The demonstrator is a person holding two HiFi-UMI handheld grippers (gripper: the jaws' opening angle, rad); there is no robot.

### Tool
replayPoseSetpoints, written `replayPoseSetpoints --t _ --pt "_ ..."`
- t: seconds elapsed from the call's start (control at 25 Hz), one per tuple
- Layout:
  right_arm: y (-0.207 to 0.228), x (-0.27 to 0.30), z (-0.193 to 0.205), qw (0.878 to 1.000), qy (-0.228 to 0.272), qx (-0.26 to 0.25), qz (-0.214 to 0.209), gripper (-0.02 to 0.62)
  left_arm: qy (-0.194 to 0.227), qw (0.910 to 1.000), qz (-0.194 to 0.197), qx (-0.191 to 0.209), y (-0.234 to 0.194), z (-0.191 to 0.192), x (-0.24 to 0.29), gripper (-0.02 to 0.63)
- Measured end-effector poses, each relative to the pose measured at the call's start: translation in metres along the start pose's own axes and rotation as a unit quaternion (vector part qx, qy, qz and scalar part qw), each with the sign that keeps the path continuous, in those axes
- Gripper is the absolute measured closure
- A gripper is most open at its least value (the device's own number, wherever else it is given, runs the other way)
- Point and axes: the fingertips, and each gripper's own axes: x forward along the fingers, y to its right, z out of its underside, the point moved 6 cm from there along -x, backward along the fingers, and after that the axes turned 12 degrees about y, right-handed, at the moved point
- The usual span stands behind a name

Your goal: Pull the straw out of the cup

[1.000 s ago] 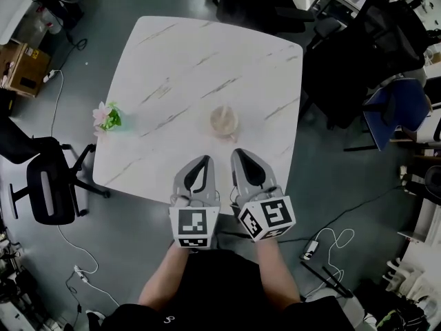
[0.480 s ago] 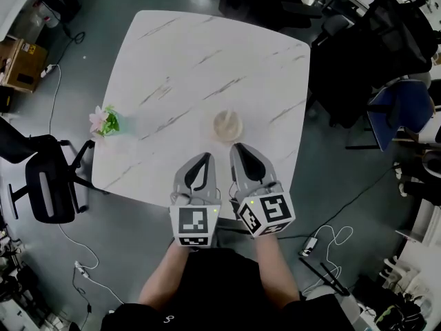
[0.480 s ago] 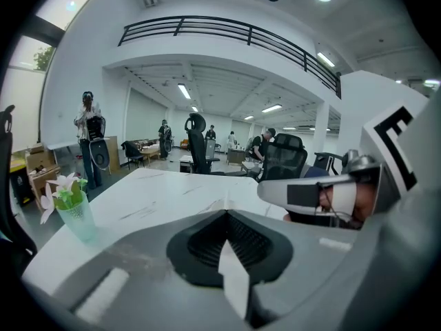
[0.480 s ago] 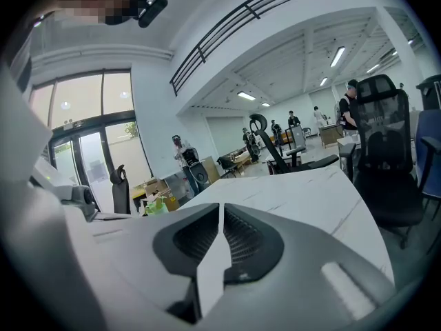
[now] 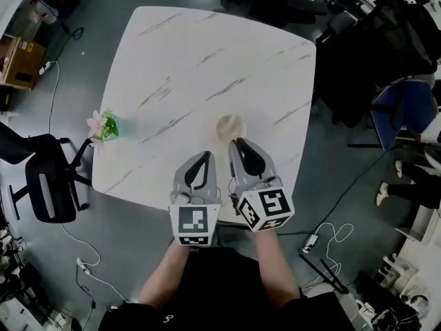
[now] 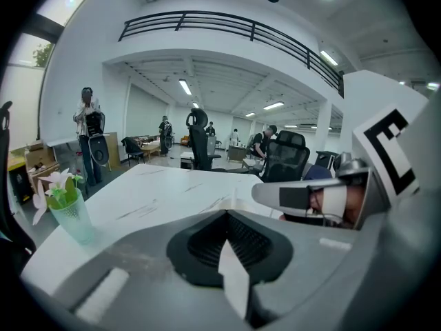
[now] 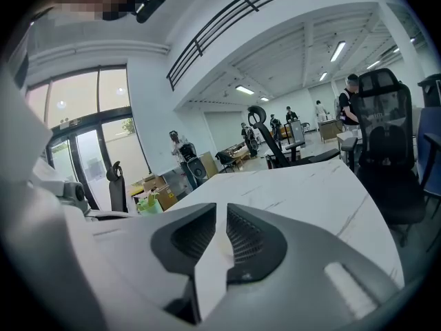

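Just beyond the closed, empty right gripper [image 5: 237, 143], a pale beige cup [image 5: 231, 126]; left gripper [image 5: 205, 157] likewise closed.

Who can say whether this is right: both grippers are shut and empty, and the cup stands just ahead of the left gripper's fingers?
Wrong in one respect: the cup stands just ahead of the right gripper, not the left gripper, as the head view shows. Both grippers are shut and empty.
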Motion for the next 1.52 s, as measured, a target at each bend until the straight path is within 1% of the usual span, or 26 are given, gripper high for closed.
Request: replayPoseSetpoints --t 0.36,0.64,1.2,1.52 --pt "0.009 0.02 0.012 1.0 -0.025 -0.007 0.018 0.535 -0.009 0.9999 0.002 -0.003 -0.01 0.004 0.01 0.604" --pt "0.014 0.031 0.019 0.998 -0.042 -0.022 0.036 0.523 -0.014 0.9999 0.004 -0.004 -0.018 0.006 0.016 0.604" --pt "0.025 0.053 0.016 0.991 -0.069 -0.078 0.083 0.5 -0.017 0.9998 0.009 -0.007 -0.033 0.004 0.029 0.604" --pt "0.028 0.065 0.018 0.985 -0.099 -0.11 0.094 0.497 -0.019 0.9997 0.007 -0.009 -0.042 0.004 0.033 0.604"
